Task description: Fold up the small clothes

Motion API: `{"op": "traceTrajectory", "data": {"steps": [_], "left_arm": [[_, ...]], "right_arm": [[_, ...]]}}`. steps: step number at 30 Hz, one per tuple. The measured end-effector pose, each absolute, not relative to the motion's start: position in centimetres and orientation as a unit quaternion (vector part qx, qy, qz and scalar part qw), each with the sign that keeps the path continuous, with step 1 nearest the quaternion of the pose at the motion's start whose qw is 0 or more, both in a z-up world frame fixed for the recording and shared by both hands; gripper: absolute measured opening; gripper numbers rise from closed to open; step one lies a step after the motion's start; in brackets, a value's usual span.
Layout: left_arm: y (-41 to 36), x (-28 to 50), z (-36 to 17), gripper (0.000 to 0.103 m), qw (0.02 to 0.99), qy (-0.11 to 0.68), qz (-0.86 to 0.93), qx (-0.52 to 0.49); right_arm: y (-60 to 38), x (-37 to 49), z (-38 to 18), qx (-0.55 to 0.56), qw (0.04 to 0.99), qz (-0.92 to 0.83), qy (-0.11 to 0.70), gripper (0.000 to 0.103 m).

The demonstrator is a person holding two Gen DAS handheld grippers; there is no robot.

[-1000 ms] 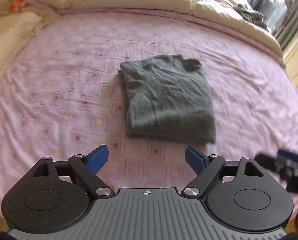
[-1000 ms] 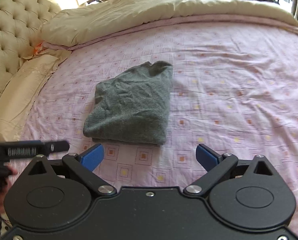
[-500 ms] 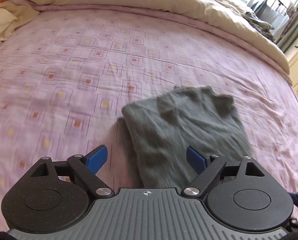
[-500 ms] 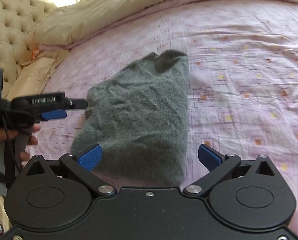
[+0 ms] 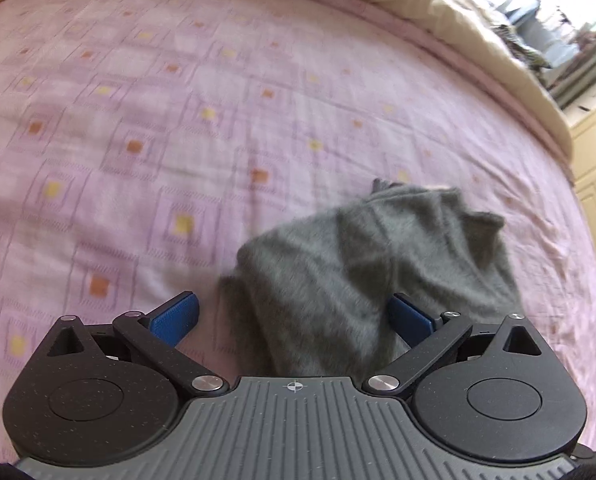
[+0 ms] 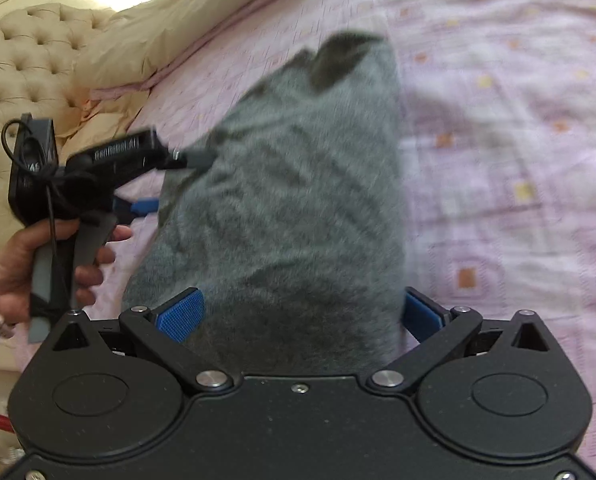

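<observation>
A grey garment (image 5: 362, 280), already folded into a rough rectangle, lies on a pink patterned bedsheet (image 5: 137, 120). Over the last second both grippers have closed in on it: it was well ahead of them, and now its near edge fills the space between their fingers. This looks like the reach for another fold.

The left gripper (image 5: 293, 316) is spread wide, nothing held; the garment sits from its centre out toward 2 o'clock, covering part of the right blue pad.

The right gripper (image 6: 302, 312) is also wide and empty; the garment runs from between its pads toward 12 o'clock. A hand (image 6: 37, 264) holds the left gripper at 9 o'clock.
</observation>
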State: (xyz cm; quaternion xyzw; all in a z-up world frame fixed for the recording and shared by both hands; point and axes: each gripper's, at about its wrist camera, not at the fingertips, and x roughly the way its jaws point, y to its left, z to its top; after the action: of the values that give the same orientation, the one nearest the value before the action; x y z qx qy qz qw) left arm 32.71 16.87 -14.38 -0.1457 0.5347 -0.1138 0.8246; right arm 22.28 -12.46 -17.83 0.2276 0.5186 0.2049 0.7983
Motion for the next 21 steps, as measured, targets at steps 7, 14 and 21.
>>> {"op": "traceTrajectory", "data": {"steps": [7,14,21], "left_arm": [[16.7,33.2,-14.2,0.083,0.831,0.519,-0.131,-0.150],[16.4,33.5,-14.2,0.030,0.824,0.519,-0.153,-0.169],[14.2,31.4,-13.1,0.027,0.815,0.531,-0.162,-0.166]], "right_arm": [[-13.6,23.0,-18.2,0.285,0.778,0.201,0.522,0.101],[-14.2,22.6,-17.8,0.291,0.780,0.184,0.523,0.045],[-14.9,20.6,-15.4,0.276,0.785,0.176,0.526,0.039]]}}
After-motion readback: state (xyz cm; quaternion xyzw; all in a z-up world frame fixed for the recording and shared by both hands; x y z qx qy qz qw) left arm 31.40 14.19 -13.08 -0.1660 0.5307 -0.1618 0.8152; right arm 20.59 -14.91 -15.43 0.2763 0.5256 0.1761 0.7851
